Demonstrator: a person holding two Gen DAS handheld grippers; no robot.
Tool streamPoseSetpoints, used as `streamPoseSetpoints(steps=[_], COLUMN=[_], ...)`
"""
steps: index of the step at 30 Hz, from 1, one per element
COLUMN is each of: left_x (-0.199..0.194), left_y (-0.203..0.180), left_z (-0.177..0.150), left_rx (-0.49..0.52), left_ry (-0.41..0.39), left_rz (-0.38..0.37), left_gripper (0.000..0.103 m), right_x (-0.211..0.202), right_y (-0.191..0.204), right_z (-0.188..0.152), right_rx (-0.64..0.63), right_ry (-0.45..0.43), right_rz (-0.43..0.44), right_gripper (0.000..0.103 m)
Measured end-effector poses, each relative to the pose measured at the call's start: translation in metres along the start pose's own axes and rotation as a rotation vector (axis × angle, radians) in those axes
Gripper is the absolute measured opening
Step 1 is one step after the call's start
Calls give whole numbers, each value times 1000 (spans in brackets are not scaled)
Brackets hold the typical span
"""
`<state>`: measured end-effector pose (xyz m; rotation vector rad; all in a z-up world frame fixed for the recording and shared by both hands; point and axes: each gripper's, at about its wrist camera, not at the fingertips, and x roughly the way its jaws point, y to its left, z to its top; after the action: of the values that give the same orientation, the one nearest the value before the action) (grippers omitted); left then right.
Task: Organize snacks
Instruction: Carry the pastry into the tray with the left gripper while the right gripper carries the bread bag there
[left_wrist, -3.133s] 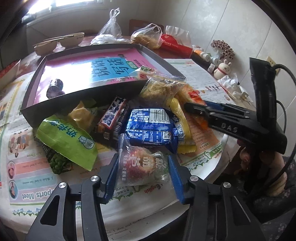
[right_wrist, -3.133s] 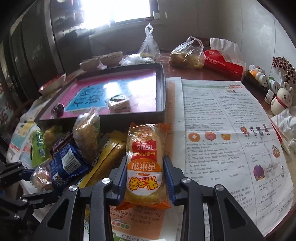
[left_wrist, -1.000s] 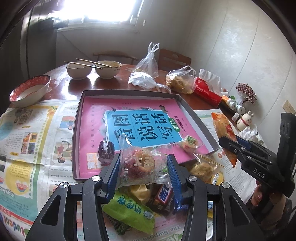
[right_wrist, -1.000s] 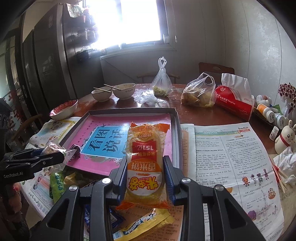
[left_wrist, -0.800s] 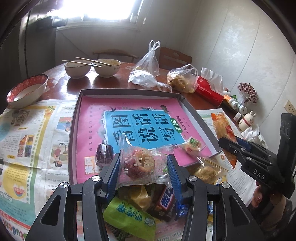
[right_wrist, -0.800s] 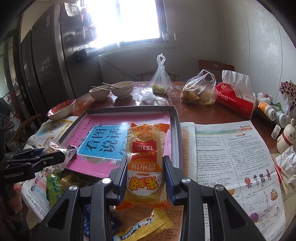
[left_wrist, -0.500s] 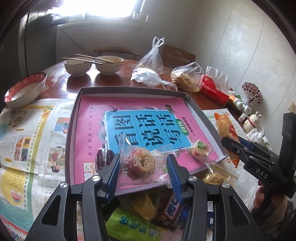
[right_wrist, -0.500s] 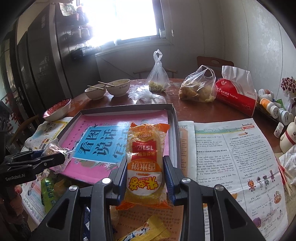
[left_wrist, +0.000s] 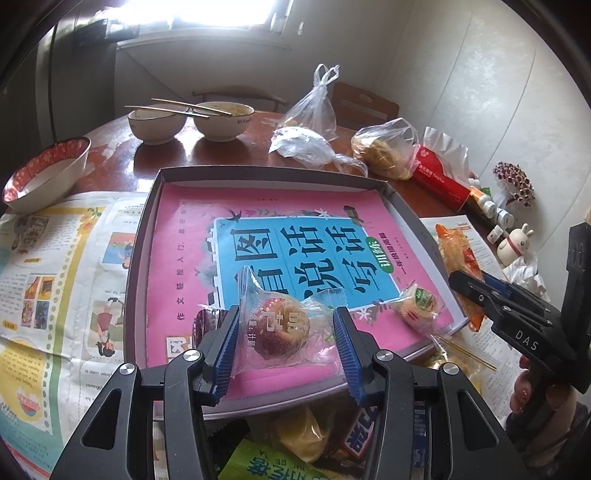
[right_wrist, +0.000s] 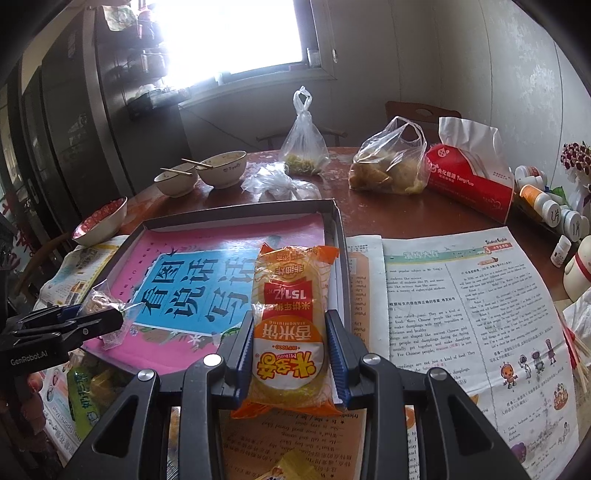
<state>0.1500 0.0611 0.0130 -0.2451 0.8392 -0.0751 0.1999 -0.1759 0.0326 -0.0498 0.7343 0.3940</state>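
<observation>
My left gripper (left_wrist: 286, 350) is shut on a clear-wrapped reddish pastry (left_wrist: 280, 328), held over the near edge of the shallow grey box (left_wrist: 142, 236) lined with a pink and blue book cover. Inside the box lie a dark wrapped sweet (left_wrist: 207, 326) and a small wrapped cake (left_wrist: 415, 306). My right gripper (right_wrist: 290, 350) is shut on an orange rice-cracker packet (right_wrist: 290, 314), held upright over the box's near right corner (right_wrist: 341, 258). In the right wrist view the left gripper (right_wrist: 107, 319) shows at the left with its pastry. Loose snacks (left_wrist: 306, 435) lie in front of the box.
Newspaper (left_wrist: 55, 273) and a printed sheet (right_wrist: 461, 314) cover the table. Behind the box stand two bowls with chopsticks (left_wrist: 188, 120), a red-rimmed bowl (left_wrist: 44, 170), plastic bags (left_wrist: 384, 149), a red tissue pack (right_wrist: 469, 177) and small bottles (right_wrist: 546, 206). A person's hand (left_wrist: 535, 391) holds the right gripper.
Both grippers have carried their packets forward and slightly down, from above the snack pile to over the box's near edge. Their grips have not changed.
</observation>
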Motion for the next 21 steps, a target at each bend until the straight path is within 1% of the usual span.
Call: streamPoseSetpoints(steps=[7,21], left_x=[7,17], left_y=[1,-4], left_z=[1,0], left_rx=[3,22], left_ry=[13,27], left_rz=[14,33], left_gripper=[51,51], right_x=[9,17], right_y=[-4,-6], right_z=[0,1], right_rx=[11,23], right_ry=[18,28], right_rz=[-4,-5], right_gripper=[36,37])
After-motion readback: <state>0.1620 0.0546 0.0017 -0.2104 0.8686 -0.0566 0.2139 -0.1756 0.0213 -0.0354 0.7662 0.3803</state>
